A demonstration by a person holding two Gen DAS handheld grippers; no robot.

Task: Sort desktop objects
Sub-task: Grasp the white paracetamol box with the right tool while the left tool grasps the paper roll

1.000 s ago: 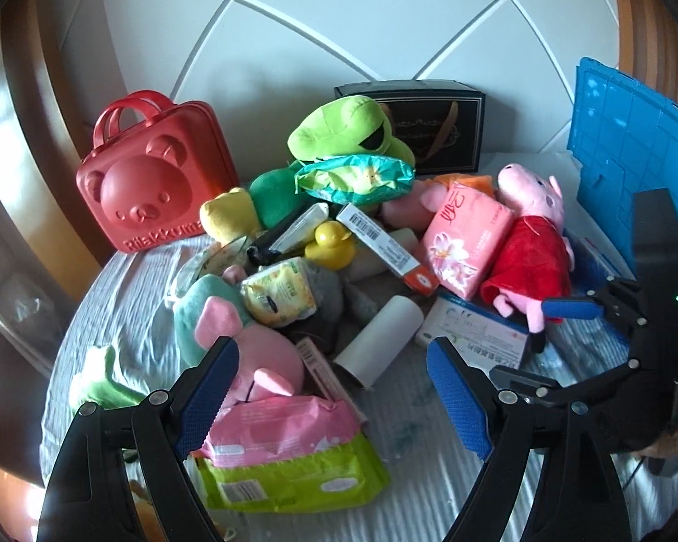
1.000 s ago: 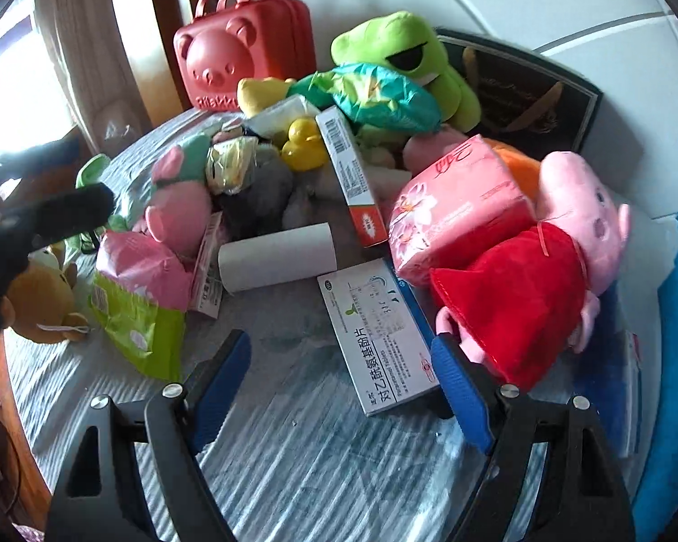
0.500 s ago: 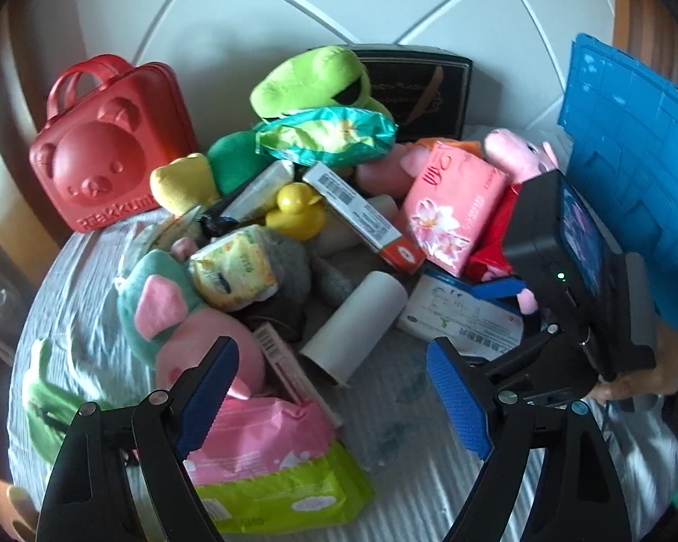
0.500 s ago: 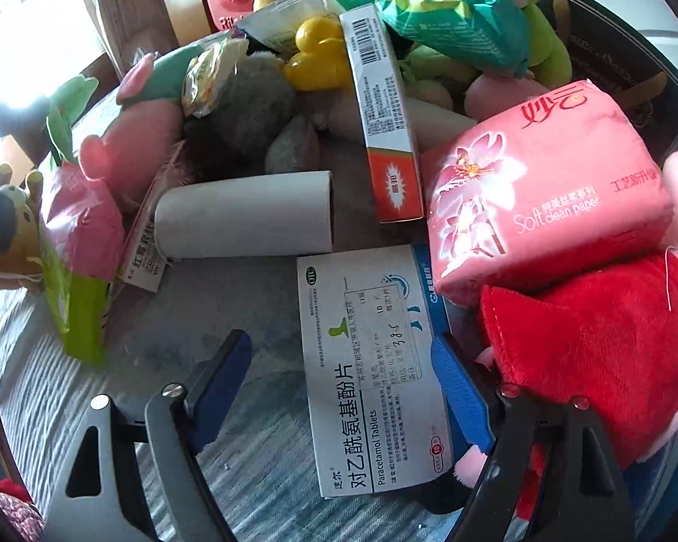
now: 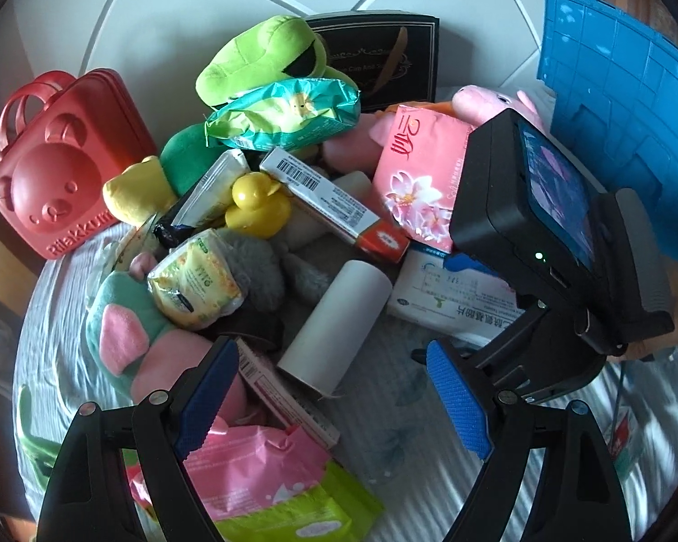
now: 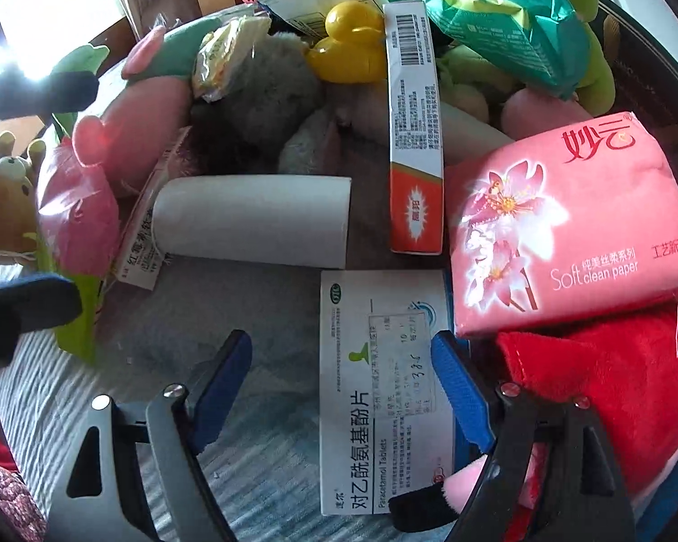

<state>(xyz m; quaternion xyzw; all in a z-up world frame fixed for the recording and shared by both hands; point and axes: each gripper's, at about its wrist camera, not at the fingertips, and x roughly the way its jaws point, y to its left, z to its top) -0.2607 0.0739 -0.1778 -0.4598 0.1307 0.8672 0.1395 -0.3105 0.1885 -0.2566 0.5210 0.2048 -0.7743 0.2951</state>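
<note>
A heap of toys, packets and boxes lies on a grey cloth. My left gripper (image 5: 334,402) hangs open over the near end of a white cardboard tube (image 5: 334,325) and a slim pink box (image 5: 289,402), touching neither. My right gripper (image 6: 341,388) is open and straddles a white medicine box (image 6: 384,397). Its right pad sits by the box's edge and the left pad is well clear. The tube (image 6: 253,221) lies just beyond that box. A pink tissue pack (image 6: 565,226) rests on a pig plush in a red dress (image 6: 601,384) to the right.
A yellow duck (image 5: 257,203), a long white-orange box (image 5: 334,207), a teal packet (image 5: 284,117) and a green frog plush (image 5: 266,63) crowd the middle. A red bear case (image 5: 54,171) stands left, a blue crate (image 5: 623,113) right, a black box (image 5: 384,58) behind. A pink-green wipes pack (image 5: 271,488) lies near.
Both grippers have come down and closer to the heap. The right one has moved in over the medicine box and now fills the right of the left wrist view. Jaw widths are unchanged.
</note>
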